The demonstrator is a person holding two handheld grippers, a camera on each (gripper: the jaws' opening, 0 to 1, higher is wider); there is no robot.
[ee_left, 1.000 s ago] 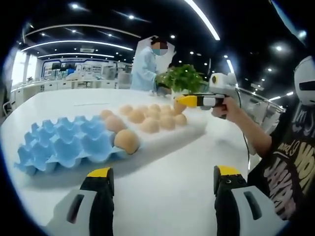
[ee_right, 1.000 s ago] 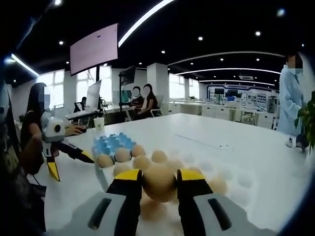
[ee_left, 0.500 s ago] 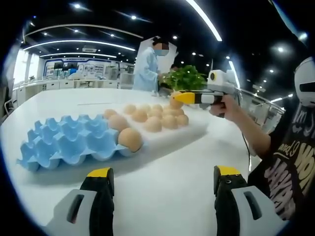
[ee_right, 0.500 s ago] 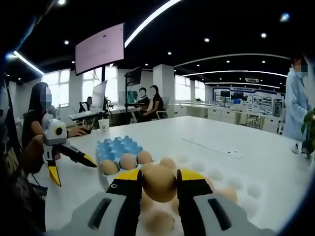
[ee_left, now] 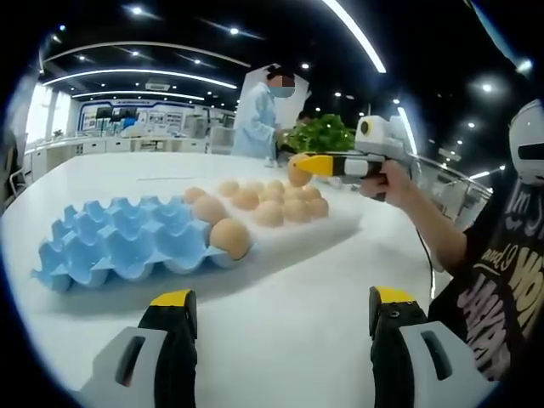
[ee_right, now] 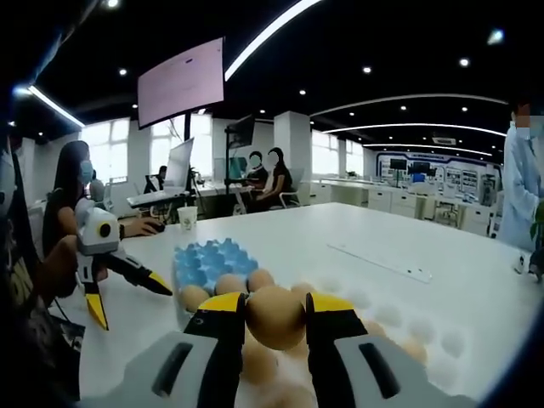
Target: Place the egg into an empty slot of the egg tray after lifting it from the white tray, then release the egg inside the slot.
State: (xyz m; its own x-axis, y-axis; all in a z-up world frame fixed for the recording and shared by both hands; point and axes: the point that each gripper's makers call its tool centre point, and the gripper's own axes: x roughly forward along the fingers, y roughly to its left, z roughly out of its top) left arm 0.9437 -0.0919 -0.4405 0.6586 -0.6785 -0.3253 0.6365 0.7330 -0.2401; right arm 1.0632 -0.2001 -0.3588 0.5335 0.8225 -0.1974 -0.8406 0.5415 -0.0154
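Right tongs (ee_right: 276,316) clamped on brown egg (ee_right: 275,316), held in air above white tray (ee_right: 425,327) with loose eggs below. In left gripper view same right tongs (ee_left: 304,165) carry egg (ee_left: 297,173) over far end of white tray (ee_left: 336,223). Blue egg tray (ee_left: 119,246) sits on white desk (ee_left: 280,314), touching white tray; two eggs in its near-edge slots, other slots vacant. Left tongs (ee_left: 285,302) spread wide, gripping nothing, low over bare desk. Left tongs (ee_right: 115,285) visible beside blue egg tray (ee_right: 204,262).
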